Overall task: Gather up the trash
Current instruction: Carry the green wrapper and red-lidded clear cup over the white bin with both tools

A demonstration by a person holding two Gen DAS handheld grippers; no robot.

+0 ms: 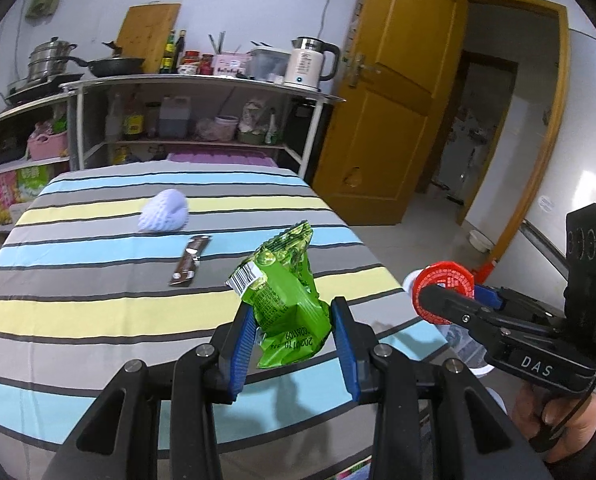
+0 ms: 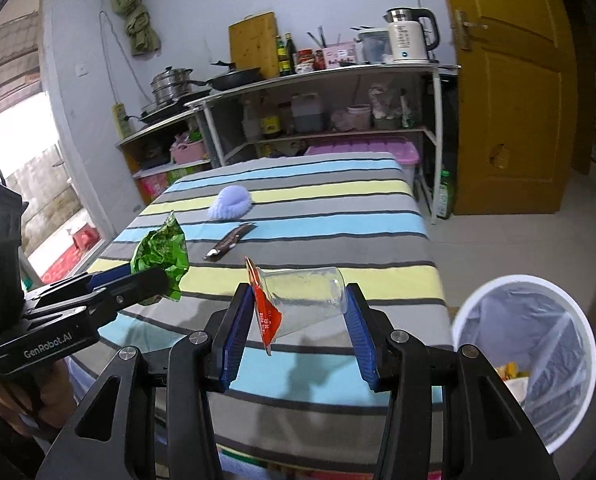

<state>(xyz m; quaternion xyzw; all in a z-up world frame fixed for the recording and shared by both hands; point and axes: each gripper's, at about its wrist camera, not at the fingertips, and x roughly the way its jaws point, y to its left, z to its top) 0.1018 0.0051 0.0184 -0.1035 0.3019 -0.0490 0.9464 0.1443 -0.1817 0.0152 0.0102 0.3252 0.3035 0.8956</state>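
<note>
Collection is proceeding midway: left gripper (image 1: 294, 334) is pinching the green wrapper (image 1: 288, 300), right gripper (image 2: 299, 326) is clamping the clear cup (image 2: 305, 294) above the table, bin (image 2: 525, 360) nearby (brown wrapper (image 1: 189, 261) and foam net (image 1: 164, 211) are remaining on the cloth).

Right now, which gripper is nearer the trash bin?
Right. The right gripper, holding the clear plastic cup, is just beside the white lined trash bin on the floor; the left gripper, holding the green wrapper, is farther away.
</note>
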